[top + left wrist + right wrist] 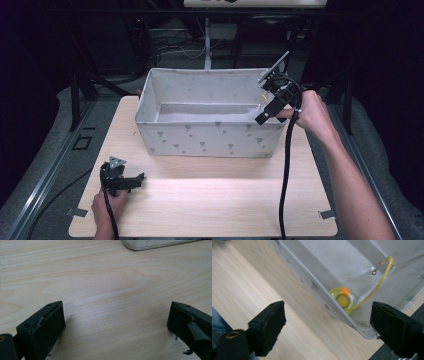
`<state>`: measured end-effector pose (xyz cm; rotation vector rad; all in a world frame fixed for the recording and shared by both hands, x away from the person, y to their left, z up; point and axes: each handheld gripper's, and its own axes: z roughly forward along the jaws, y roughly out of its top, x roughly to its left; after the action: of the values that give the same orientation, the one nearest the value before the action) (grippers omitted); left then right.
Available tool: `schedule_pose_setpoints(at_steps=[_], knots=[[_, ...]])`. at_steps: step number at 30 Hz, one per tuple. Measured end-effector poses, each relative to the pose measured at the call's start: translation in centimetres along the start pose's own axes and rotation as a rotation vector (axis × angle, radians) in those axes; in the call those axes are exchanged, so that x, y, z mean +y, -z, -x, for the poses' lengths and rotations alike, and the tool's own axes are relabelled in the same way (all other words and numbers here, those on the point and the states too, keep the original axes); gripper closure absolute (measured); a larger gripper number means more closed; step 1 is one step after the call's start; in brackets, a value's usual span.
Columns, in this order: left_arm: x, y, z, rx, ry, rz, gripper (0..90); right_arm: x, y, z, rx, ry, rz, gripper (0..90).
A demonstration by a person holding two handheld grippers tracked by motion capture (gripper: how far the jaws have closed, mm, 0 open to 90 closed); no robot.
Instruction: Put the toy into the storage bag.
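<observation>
Yellow-green toy (pixel 342 300) in fabric bin (pixel 210 135) corner, below released right gripper (pixel 327 330); left gripper (pixel 115 325) released, well apart.

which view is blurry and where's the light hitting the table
Right gripper view: the yellow-green toy in the fabric bin is smeared with motion blur. High view: dark surroundings, a bright band across the wooden table. Left gripper view: sharp grain, soft shadow between the open jaws.
</observation>
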<state>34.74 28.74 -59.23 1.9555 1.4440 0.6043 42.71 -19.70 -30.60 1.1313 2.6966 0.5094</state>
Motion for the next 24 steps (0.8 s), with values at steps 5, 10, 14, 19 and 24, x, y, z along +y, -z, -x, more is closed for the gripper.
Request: schedule_pose_setpoints(at_steps=[5,10,14,19,24], knots=[[0.0,0.0,0.0,-0.001,-0.001,0.000,1.4,-0.4,0.2,-1.8,-0.005,0.043,0.015,2.5],[0.0,0.0,0.0,0.000,-0.004,-0.002,1.4,-0.9,0.0,-3.5,-0.007,0.082,0.022,0.0],[0.0,0.0,0.0,0.000,-0.004,-0.002,1.4,-1.5,-0.6,-4.8,0.002,0.109,0.027,0.0],[0.0,0.0,0.0,0.000,-0.005,-0.002,1.4,-2.5,-1.6,-6.0,0.008,0.136,0.038,0.0],[0.0,0.0,0.0,0.000,-0.005,-0.002,1.4,-3.5,-2.9,-6.9,0.014,0.158,0.024,0.0]])
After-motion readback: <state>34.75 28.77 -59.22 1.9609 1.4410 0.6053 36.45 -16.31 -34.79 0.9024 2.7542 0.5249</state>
